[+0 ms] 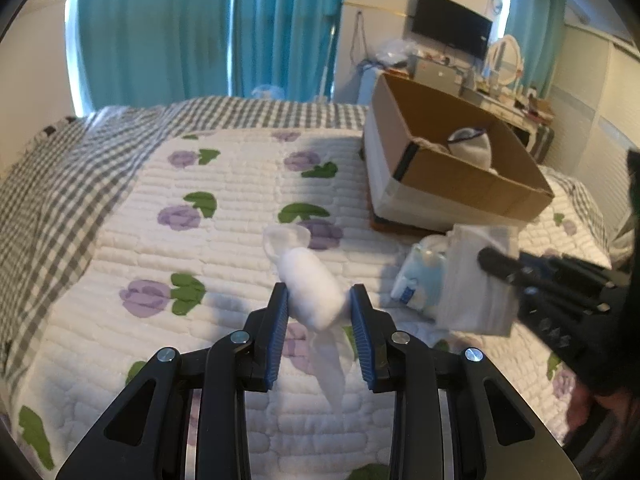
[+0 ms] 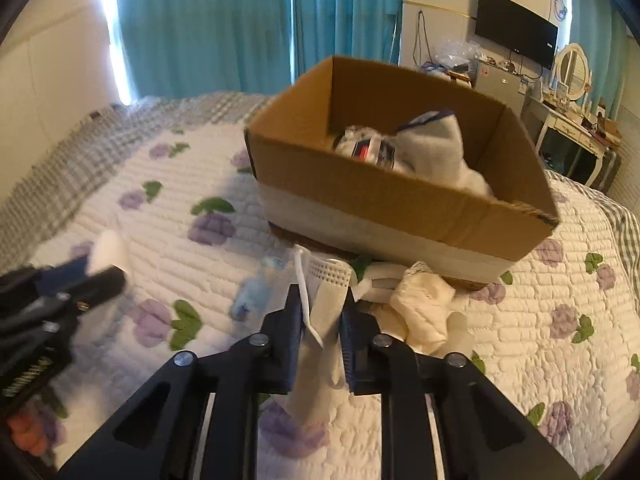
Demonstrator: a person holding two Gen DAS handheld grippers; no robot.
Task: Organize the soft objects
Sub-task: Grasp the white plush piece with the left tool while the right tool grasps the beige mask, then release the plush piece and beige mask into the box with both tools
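On the quilted bed (image 1: 224, 216), a cardboard box (image 2: 360, 184) stands toward the far right side and already contains a white sock (image 2: 436, 140) and a small printed packet (image 2: 368, 148).

Left gripper (image 1: 319, 304): jaws partly closed on a white cotton roll (image 1: 312, 284) in a clear wrapper, pads pressing its two sides. The roll is lifted clear of the quilt, with a twisted wrapper tail hanging below.

Right gripper (image 2: 321, 312): jaws narrowed on a white face mask (image 2: 326, 304), held upright with its ear loop dangling. The lower part droops between the fingers. In the left wrist view the mask (image 1: 476, 276) is blurred.

Remaining on the quilt near the box's front wall: a cream cloth bundle (image 2: 420, 312) and a pale blue packet (image 2: 248, 300) — the latter too blurred to identify.

Assessment: both items appear to be in transit to the box, and the task looks partly complete.

Recommendations for the step in hand:
- Carry each item fully over the box rim before opening; the near wall is tall.
- Keep the grip light but steady — the roll compresses and its slick wrapper may slip.
- Watch the mask's loose loop, which could snag on the rim.
- Stagger the two releases to avoid the grippers colliding above the box.
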